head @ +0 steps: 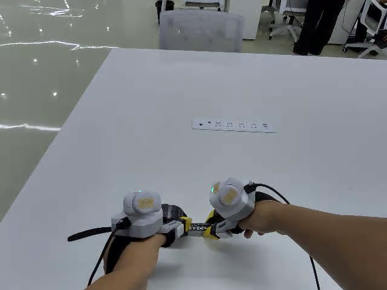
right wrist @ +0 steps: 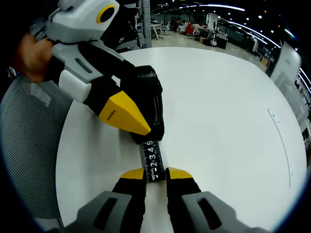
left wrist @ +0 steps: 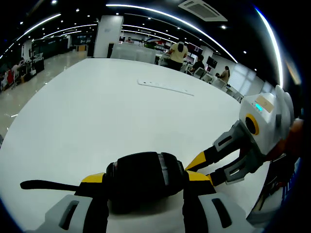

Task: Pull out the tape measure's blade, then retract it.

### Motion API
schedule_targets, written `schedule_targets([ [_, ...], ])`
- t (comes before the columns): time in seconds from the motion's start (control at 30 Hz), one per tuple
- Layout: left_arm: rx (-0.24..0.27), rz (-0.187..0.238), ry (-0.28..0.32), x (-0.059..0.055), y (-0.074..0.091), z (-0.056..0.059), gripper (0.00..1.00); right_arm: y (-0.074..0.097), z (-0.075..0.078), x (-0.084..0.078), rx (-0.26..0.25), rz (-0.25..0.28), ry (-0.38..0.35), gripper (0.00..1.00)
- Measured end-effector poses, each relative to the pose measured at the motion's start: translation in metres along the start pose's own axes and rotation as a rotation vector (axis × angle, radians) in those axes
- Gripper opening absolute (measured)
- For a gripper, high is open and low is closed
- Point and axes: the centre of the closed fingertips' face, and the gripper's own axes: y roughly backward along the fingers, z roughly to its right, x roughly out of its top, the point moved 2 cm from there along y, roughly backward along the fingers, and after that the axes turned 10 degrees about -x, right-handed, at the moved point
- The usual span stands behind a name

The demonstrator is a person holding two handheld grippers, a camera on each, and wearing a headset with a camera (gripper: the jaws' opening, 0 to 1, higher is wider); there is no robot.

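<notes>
**Table** (head: 151, 121): broad, white, matte top, smooth and flat.

**Tape measure** (right wrist: 148, 97): black, rounded, chunky case with a rubbery look. It sits on the table's near edge between the two grippers.

**Blade** (right wrist: 151, 160): narrow flat strip, pale with black printed numerals 2 to 5. A short length runs out of the case's mouth, straight and low over the table.

**Strap** (left wrist: 48, 185): thin, dark and flexible. It trails flat on the table from the side of the case away from the blade.

**Left gripper** (left wrist: 146, 178): grey housing, black jaws with yellow wedge-shaped tips. The jaws are clamped on opposite sides of the case, spread about as wide as the case itself.

**Right gripper** (right wrist: 154, 174): same build. The jaws are nearly closed, and their yellow tips pinch the blade's free end from both edges, just beside the case's mouth.

**Power strip** (head: 234, 125): long, slim, white plastic bar with a row of sockets. It lies flat well beyond the case, towards the table's far side.

**Chair** (head: 201, 30): grey mesh back, rounded rectangle. It stands at the table's far edge, farther from the case than the power strip.
</notes>
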Motion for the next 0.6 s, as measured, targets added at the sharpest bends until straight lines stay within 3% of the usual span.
schedule_targets([
  [0.6, -0.002, -0.005, 0.004, 0.000, 0.000, 0.000, 0.58, -0.009, -0.004, 0.015, 0.021, 0.018, 0.016, 0.14],
])
